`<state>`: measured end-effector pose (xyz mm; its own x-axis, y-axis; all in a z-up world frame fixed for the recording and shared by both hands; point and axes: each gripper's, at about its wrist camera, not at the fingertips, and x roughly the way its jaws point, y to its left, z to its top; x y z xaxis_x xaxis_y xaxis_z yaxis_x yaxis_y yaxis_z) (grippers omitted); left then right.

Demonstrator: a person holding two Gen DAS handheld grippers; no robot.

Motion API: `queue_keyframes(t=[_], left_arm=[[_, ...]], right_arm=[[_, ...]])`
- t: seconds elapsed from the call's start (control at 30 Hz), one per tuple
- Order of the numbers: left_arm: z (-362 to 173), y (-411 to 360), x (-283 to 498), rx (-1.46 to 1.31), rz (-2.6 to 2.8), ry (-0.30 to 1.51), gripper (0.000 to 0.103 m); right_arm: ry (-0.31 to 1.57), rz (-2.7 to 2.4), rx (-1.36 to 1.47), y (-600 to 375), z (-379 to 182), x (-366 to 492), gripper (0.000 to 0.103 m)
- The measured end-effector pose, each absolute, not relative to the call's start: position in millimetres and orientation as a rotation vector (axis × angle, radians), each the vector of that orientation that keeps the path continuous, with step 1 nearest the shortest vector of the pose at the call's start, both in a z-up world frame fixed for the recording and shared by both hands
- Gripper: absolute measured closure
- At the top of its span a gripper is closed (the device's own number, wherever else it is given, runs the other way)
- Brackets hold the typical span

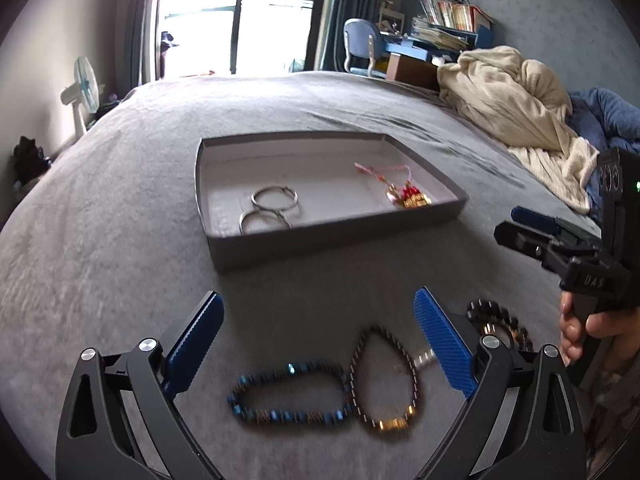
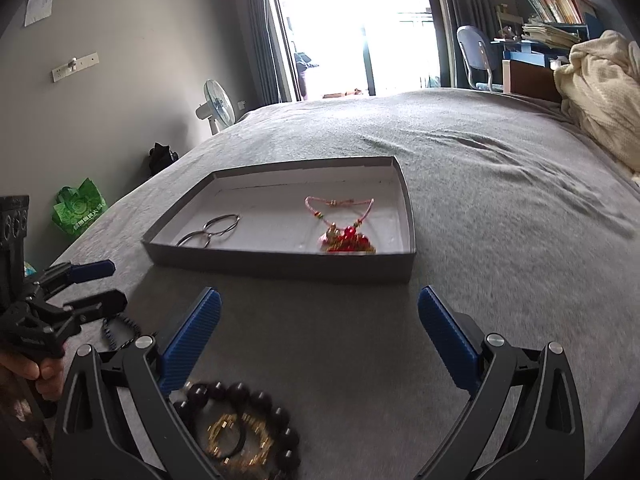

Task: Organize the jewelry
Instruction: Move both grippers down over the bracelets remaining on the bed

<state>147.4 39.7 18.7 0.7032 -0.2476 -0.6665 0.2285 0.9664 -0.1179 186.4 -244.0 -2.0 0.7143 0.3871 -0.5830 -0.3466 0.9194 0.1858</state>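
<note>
A shallow grey box [image 1: 280, 246] [image 2: 280, 270] lies on the grey bed. Inside it are two silver rings [image 1: 274, 199] [image 2: 218, 226] and a pink cord with a red and gold charm [image 1: 412, 197] [image 2: 346, 240]. My left gripper [image 1: 318, 340] stands open above a blue beaded bracelet [image 1: 288, 398] and a dark bracelet with gold beads [image 1: 384, 384]. My right gripper [image 2: 320, 336] is open too, with nothing between its fingers; a black bead bracelet [image 2: 248, 400] and a gold one [image 2: 240, 440] lie by its left finger. Neither gripper touches any jewelry.
A cream blanket [image 1: 512, 104] and blue bedding [image 1: 608, 112] are heaped at the right of the bed. The right gripper [image 1: 532, 232] shows in the left wrist view, the left gripper [image 2: 96, 284] in the right wrist view, each held by a hand. A fan [image 2: 218, 108] and a green bag [image 2: 80, 208] stand beside the bed.
</note>
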Motion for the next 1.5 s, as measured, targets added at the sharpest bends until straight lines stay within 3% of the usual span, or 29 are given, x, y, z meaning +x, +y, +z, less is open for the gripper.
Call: queue_keyframes(t=[0.63, 0.77, 1.0, 1.27, 1.5], left_arm=[[3.4, 23.0, 94.3, 0.059, -0.301, 0.66, 0.008], [2.3, 19.6, 92.0, 0.079, -0.312, 0.651, 0.01], [0.2, 18.2, 95.0, 0.08, -0.345, 0.678, 0.035], [-3.2, 68.6, 110.1, -0.148, -0.199, 0.744, 0.039], [-11.0, 77.4, 117.7, -0.149, -0.137, 0.818, 0.048]], right_arm=[[0.669, 0.437, 0.07, -236.1, -19.2, 120.1, 0.006], [0.674, 0.459, -0.035, -214.7, -22.6, 113.8, 0.024], [0.702, 0.465, -0.067, -206.8, -28.3, 116.3, 0.024], [0.717, 0.453, 0.048, -227.2, -29.2, 123.3, 0.024], [0.72, 0.441, 0.056, -228.1, -28.5, 122.8, 0.024]])
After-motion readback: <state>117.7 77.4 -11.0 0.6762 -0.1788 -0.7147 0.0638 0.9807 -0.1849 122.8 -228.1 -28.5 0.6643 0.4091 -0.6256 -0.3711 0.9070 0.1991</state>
